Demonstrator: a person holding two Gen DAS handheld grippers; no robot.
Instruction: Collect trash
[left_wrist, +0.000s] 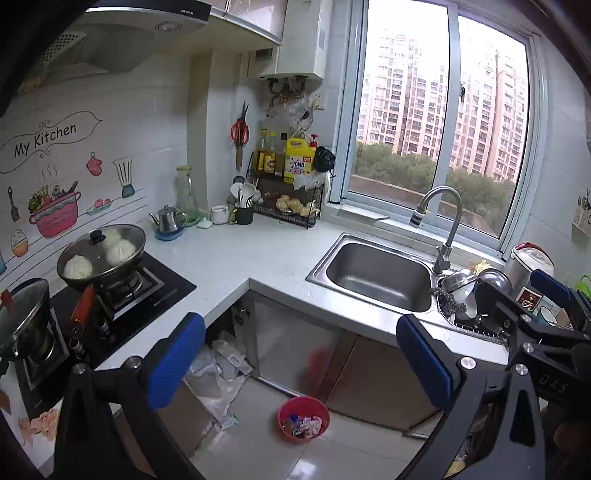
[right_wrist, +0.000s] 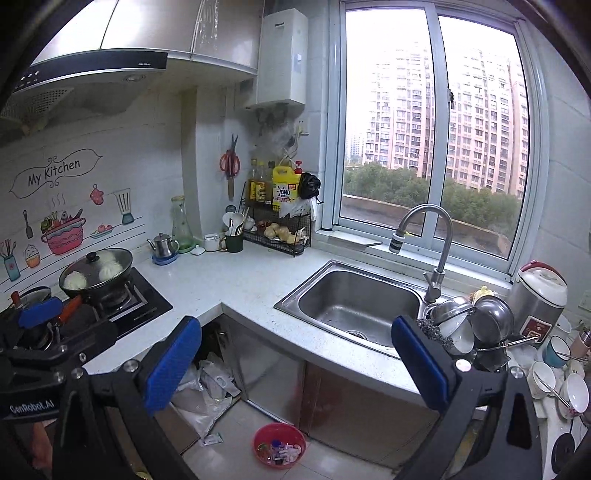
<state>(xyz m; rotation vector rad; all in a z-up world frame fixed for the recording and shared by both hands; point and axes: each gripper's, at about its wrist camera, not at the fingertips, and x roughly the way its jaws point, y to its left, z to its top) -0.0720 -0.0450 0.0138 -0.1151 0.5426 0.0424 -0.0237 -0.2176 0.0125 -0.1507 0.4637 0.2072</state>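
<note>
A: We are holding both tools up over the kitchen. The left gripper (left_wrist: 301, 365) is spread wide with nothing between its blue pads, and the right gripper (right_wrist: 295, 365) is standing just as far apart, also carrying nothing.

B: Where are we finding the trash?

A: We are seeing it down on the tiled floor. The red bin (left_wrist: 303, 418) is sitting in front of the cabinet under the sink (left_wrist: 373, 275), already holding colourful wrappers. A small wrapper (right_wrist: 211, 439) is lying loose on the tiles just beside it, near the crumpled plastic bags (right_wrist: 205, 397) in the open space under the white countertop (left_wrist: 236, 254).

B: What are we risking from here?

A: We are judging that thin, flat packet hard to pinch off smooth tile; the pads could slide over it or push it under the cabinet. Reaching low, we could also be knocking the bin and spilling it. And the lidded pan of buns (left_wrist: 101, 254) is sitting near the left tool, so a careless swing might clip its handle.
</note>
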